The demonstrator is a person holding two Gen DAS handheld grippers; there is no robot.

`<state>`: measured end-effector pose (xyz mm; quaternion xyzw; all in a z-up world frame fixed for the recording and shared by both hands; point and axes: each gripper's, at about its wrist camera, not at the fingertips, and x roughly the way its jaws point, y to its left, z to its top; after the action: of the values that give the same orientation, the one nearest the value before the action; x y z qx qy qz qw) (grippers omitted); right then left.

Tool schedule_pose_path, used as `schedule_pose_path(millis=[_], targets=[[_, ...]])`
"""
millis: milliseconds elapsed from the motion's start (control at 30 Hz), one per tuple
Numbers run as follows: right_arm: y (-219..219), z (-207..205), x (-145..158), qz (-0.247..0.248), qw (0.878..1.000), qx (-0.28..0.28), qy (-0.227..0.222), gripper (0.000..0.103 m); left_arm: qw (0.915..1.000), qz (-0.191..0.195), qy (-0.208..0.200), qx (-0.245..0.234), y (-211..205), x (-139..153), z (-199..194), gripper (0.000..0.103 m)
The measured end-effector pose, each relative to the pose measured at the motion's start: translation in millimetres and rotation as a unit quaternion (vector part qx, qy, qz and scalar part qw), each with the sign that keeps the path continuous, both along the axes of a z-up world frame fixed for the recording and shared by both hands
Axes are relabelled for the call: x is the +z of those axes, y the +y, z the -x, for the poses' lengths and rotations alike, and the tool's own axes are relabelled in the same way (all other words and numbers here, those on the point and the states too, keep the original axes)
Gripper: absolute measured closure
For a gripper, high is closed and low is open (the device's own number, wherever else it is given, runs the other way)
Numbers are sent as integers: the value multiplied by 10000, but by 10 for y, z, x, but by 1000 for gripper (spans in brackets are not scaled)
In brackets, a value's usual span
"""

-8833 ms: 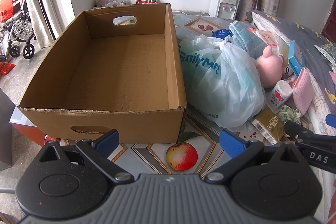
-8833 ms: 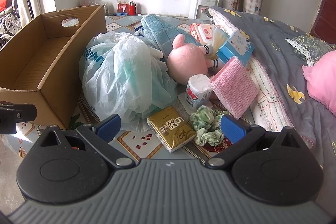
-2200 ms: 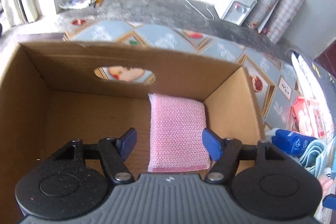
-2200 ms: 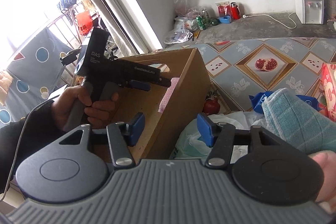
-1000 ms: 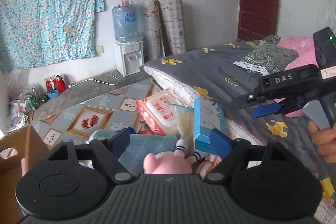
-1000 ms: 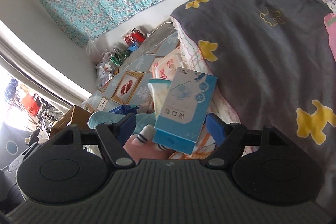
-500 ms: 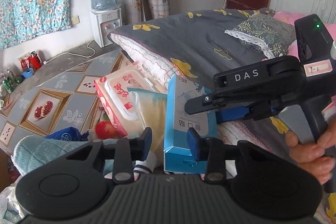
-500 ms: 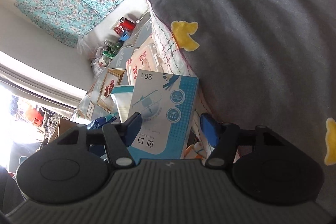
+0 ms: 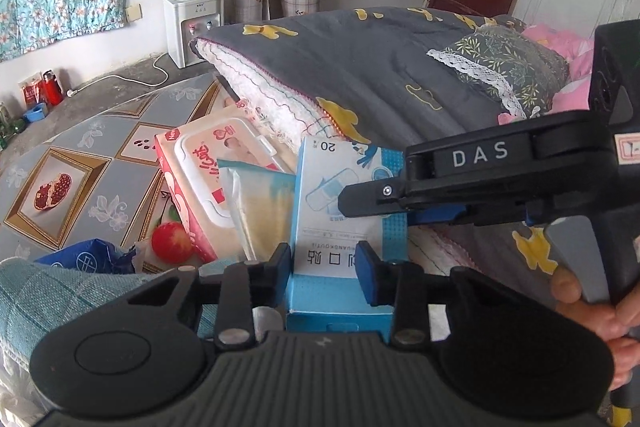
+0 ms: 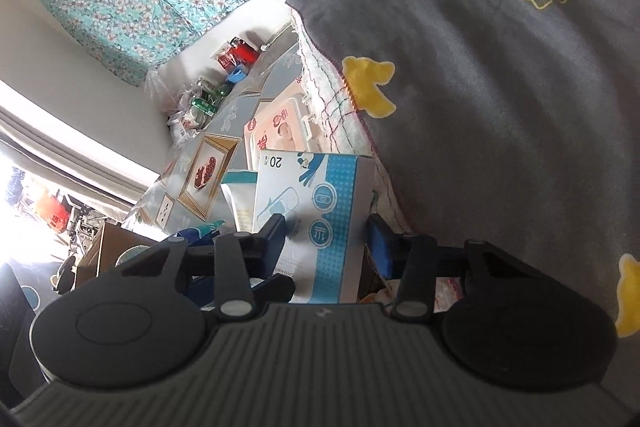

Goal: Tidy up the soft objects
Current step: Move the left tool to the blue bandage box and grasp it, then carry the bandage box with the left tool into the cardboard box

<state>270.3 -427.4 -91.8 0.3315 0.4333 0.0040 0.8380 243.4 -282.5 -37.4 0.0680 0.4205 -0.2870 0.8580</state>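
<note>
Bandage box [image 9: 340,187] is stood against the quilt [image 9: 380,67], squeezed by both the left gripper [image 9: 325,265] and the right gripper [image 10: 326,239]. It could be crushed or pulled apart.

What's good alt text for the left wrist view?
The left gripper closes around a blue-and-white bandage box leaning against a grey quilt, with the right gripper reaching in from the right. A pink wet-wipes pack stands just left.
</note>
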Motion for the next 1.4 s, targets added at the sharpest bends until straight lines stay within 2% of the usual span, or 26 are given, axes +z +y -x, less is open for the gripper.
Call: schedule_pose_path(millis=[67,133,200,300,367,467,600,800,1167,1400], targets=[[-14,-9,25,-9,10000,-22,-46,67,10000,59,61,-14,26,4,-4,63],[17,-31,48,-9,9999,-16,-103,70,9999,119,96,-13,43,11,3,54],[35,-27,52,8,9999,-19,-139,71,9998,115,113,-73,27,17,20,42],[95,-49,81,42,9999,7,-162,72,9997,57,78,-230,-29,16,64,31],[135,-84,91,29,9998,20,-180,73,9996,-93,32,-280,-85,-2,82,28],[144,-77,89,13,9998,31,-207,74,9992,-290,-37,-266,-149,-53,84,29],[145,-67,95,35,9997,37,-257,74,9996,-223,-14,-163,-140,-54,78,30],[68,177,236,104,9988,121,-464,74,9995,-166,-223,-145,-90,80,193,30],[316,564,919,417,9938,372,-958,74,9972,135,-737,-20,187,615,592,30],[820,747,1438,575,9863,783,-1331,73,9930,243,-1102,340,633,996,850,30]])
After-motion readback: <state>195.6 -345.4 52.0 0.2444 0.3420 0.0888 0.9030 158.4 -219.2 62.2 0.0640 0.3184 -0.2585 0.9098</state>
